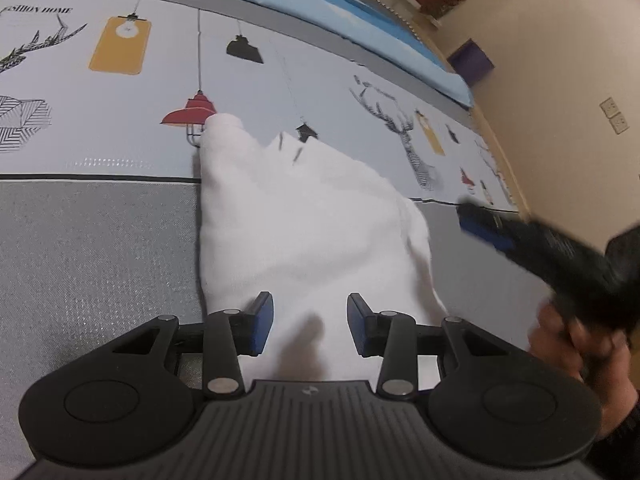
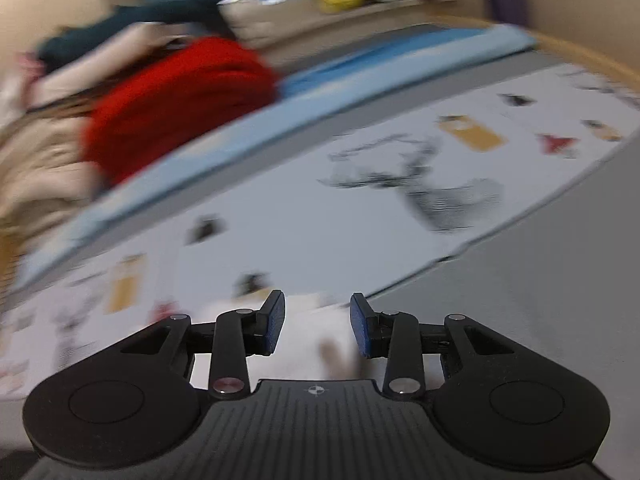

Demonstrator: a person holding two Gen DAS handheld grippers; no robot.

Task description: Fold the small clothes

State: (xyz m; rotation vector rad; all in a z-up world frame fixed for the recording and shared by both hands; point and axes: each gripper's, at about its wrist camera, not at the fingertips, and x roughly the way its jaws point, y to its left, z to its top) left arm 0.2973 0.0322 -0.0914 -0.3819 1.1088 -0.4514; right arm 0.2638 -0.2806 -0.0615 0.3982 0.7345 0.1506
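A white folded garment (image 1: pixel 304 224) lies on the printed bedsheet (image 1: pixel 120 136), one narrow end pointing away toward a red lamp print. My left gripper (image 1: pixel 310 324) is open, hovering over the garment's near edge with nothing between its blue pads. My right gripper (image 2: pixel 317 325) is open and empty; it also shows in the left wrist view (image 1: pixel 492 228), held by a hand just right of the garment. In the blurred right wrist view a bit of the white garment (image 2: pixel 304 344) shows below the fingers.
A pile of clothes with a red garment (image 2: pixel 180 100) and beige ones (image 2: pixel 36 176) sits at the back on a light blue sheet (image 1: pixel 360 12). Grey sheet area (image 1: pixel 92 248) lies to the left. A beige wall with sockets (image 1: pixel 614 114) is at right.
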